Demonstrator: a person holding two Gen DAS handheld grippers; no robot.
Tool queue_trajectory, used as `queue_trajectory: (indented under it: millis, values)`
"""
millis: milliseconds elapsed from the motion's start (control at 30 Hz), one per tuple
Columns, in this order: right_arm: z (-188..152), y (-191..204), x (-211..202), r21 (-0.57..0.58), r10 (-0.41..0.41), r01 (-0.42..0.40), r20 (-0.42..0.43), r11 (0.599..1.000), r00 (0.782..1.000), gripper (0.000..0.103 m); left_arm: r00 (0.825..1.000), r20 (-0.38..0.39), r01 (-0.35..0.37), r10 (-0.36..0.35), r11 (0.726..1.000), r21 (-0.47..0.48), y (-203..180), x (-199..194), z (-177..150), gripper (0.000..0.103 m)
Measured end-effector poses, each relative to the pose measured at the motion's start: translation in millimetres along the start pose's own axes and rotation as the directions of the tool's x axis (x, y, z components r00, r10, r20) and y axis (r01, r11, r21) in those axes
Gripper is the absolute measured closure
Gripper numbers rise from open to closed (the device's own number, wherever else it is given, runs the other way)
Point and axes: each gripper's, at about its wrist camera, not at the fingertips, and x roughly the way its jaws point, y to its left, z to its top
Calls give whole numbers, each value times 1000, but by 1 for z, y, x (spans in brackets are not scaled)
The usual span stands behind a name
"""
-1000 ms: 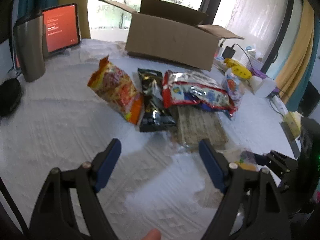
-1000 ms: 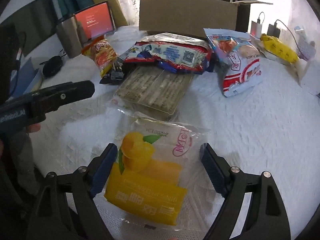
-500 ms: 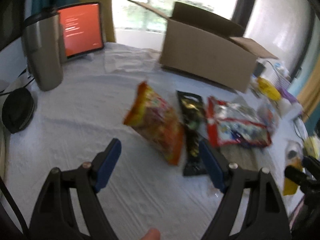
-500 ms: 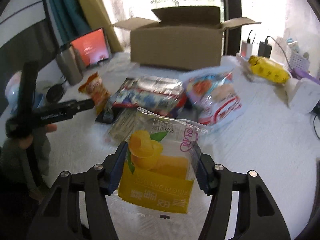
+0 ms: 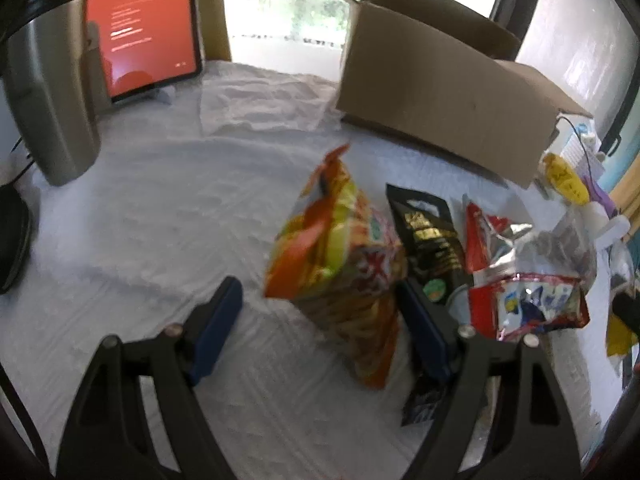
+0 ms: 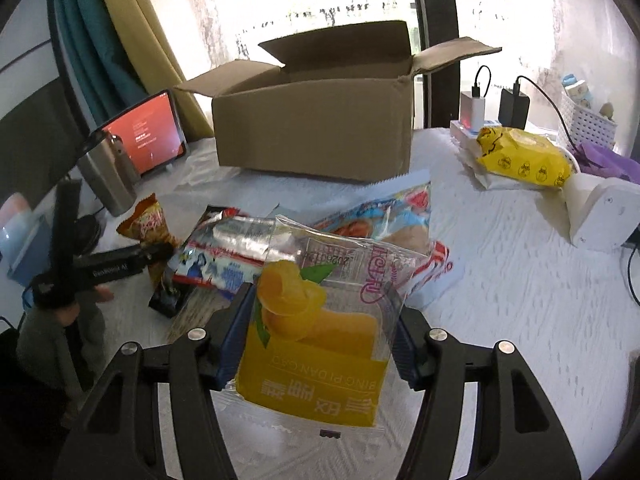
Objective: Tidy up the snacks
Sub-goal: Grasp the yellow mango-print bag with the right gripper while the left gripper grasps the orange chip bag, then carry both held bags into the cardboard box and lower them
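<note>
- Above the near edge of the tabletop [image 6: 520, 280]: right gripper [image 6: 316, 344] now clamped on the yellow pack [image 6: 316, 344], jaws just closed in from a wider spread, pads pressing both sides of the wrapper.
- Lifted clear of the cloth since a second ago, when it lay flat between open fingers; first snack secured, ready, by the look of it, for the box [image 6: 316, 128].
- Box at the far edge, flaps open, mouth facing up; path over the pile looks free.
- Towards the left side of the pile: left gripper [image 5: 320, 328] spread wide, nothing held, swung in over the orange bag [image 5: 340, 276], which now sits between the fingers without contact that can be seen.
- Likely next pick, though the black pack [image 5: 428, 240] lies touching its right side and crowds the right finger.
- Red-and-silver bag [image 5: 524, 276] further right, overlapping the heap.
- Around the edges: tablet [image 5: 148, 32] and steel flask [image 5: 48, 92] at the far left corner, yellow wipes [image 6: 524, 156] and chargers [image 6: 496, 108] at the far right; none blocking the box.
</note>
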Motion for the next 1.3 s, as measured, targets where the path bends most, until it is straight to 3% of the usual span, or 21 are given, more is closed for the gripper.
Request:
queue_trajectory:
  millis: [100,300,767,1300]
  values:
    - [3,-1,0,-7,-4,4,5,1000,1000,39,1000,9,18,-18,1000,20,-4,0,-1,39]
    - [1,2,-2,-10,-12,12,5,1000,1000,39,998,42,46,-47,999,30,-4,-15,-3,52]
    - [16,11,-17,-42,1,1,52,999,999,39,977,208,28,-44,997,77,-17,-84,18,53]
    - [74,4,-7,-83,19,-8,132,997,991,39,955,276,54,-112,976,211,-60,-83,83,53]
